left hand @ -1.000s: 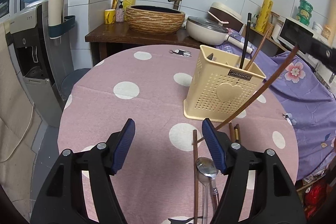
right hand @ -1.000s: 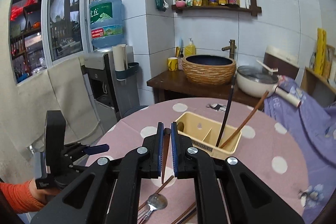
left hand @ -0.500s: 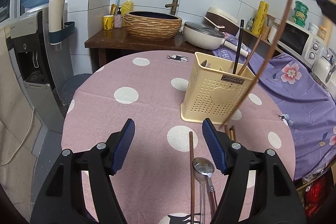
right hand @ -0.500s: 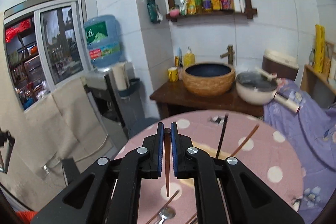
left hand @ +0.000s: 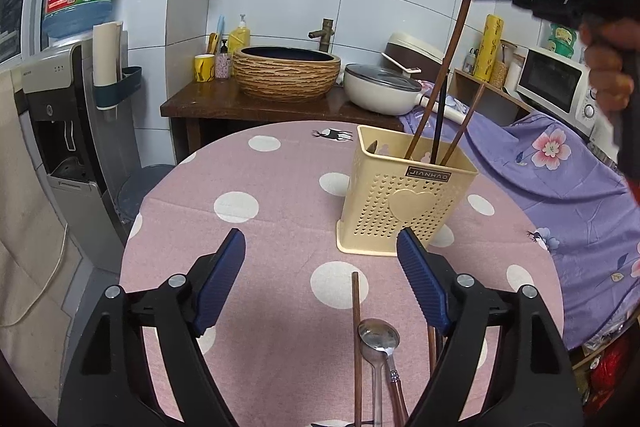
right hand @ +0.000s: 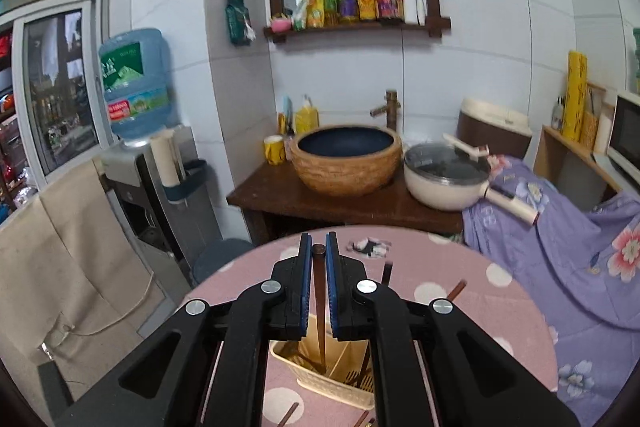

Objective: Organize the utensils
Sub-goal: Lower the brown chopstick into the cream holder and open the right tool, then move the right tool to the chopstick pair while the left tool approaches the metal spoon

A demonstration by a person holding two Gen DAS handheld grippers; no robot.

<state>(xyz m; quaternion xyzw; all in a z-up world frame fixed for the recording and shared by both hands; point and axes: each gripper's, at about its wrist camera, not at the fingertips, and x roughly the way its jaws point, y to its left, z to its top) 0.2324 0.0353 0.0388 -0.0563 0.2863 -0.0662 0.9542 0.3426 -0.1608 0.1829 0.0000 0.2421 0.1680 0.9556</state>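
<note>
The desk [left hand: 280, 187], under a pink dotted cloth, carries a cream holder [left hand: 404, 203] labelled "JIANHAO". The right gripper [right hand: 314, 291] is clamped on a brown chopstick [left hand: 440, 75] that runs steeply down, its low tip inside the holder beside 2 other sticks. The left gripper [left hand: 320, 279] is spread wide and holds nothing. Between its fingers lie 1 chopstick [left hand: 355, 339] and a spoon [left hand: 378, 339], both lengthwise toward the holder.
</note>
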